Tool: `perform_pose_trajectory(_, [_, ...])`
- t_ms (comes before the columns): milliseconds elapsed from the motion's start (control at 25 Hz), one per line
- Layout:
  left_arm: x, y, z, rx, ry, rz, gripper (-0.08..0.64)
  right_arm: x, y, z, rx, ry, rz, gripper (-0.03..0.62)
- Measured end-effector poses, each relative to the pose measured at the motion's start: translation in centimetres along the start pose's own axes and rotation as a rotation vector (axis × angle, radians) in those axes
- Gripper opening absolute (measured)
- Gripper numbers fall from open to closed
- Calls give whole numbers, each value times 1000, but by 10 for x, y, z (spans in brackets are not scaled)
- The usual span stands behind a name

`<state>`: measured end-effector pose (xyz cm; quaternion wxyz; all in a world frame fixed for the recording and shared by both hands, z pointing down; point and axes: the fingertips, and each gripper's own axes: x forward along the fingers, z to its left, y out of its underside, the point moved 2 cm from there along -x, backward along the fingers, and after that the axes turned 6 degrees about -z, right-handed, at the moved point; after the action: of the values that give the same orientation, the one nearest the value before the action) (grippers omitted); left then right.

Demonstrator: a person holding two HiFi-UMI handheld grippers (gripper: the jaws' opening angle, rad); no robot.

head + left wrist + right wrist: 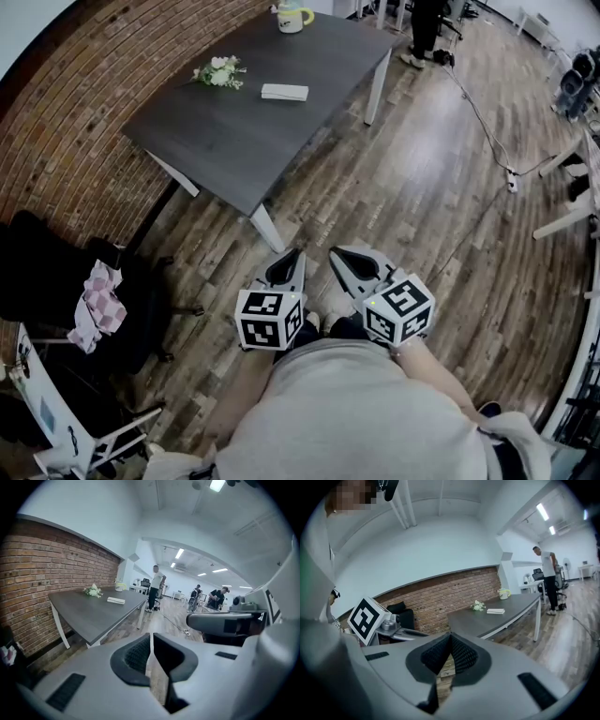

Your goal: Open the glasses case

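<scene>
The white glasses case point(284, 92) lies flat on the desk point(234, 141), near its right edge. White flowers point(220, 72) lie to its left and a mug point(292, 16) stands at the far corner, contents unseen. The left gripper point(292, 258) and right gripper point(343, 257) hover over the wooden floor point(422, 197), well apart from the desk, jaws together on nothing.

Left gripper point(296, 253) and right gripper point(337, 253) side by side, jaws together.
</scene>
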<state>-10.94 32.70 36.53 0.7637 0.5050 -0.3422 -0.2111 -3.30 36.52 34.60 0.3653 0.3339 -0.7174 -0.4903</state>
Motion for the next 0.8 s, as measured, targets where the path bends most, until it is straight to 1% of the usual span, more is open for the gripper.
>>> perform_pose_trajectory(200, [4, -2, -7, -23, 19, -27, 37, -3, 0, -6, 24, -20, -28, 8])
perform_pose_trajectory(360, [10, -10, -12, -23, 19, -57, 37, -9, -7, -23, 21, -7, -57, 8])
perform_pose_trajectory(520, [12, -13, -10, -25, -7, -72, 37, -12, -12, -33, -3, 6, -65, 8])
perform_pose_trajectory(640, [13, -7, -11, -5, -40, -52, 37, -16, -6, -35, -34, 23, -66, 8])
perform_pose_trajectory(720, [14, -3, -12, 7, -57, -44, 38, -20, 0, -36, -32, 37, -51, 9])
perform_pose_trajectory(760, [15, -2, -12, 6, -61, -43, 38, -21, 4, -38, -22, 37, -42, 41])
perform_pose_trajectory(800, [17, -1, -11, 2, -62, -41, 38, -20, 7, -40, -12, 33, -34, 57])
